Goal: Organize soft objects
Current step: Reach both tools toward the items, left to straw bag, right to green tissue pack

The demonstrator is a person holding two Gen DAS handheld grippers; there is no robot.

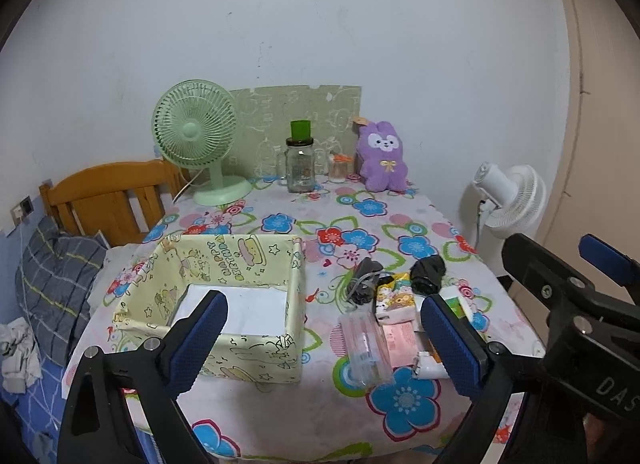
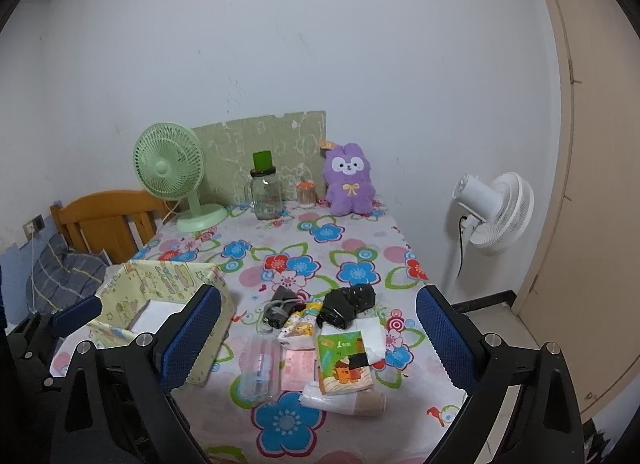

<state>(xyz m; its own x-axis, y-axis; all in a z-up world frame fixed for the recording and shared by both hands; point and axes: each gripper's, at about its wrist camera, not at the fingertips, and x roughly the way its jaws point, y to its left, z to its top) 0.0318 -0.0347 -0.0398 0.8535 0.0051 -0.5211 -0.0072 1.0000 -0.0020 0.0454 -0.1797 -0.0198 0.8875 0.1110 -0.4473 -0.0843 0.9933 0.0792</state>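
Soft objects [image 2: 320, 328] lie in a loose cluster on the floral desk [image 2: 352, 248], just right of the yellow fabric box [image 1: 248, 264] — a black bundle [image 2: 349, 304], a dark pouch [image 2: 282, 304], tissue packs [image 2: 344, 364] and a clear plastic packet [image 2: 258, 370], several touching or overlapping. At the desk's far edge sit a purple plush bunny [image 1: 382, 156], a glass jar [image 1: 300, 164] and a green fan [image 1: 192, 132]. Both the left gripper [image 1: 324, 340] and the right gripper [image 2: 320, 338] hover above the near edge, jaws spread wide, holding nothing.
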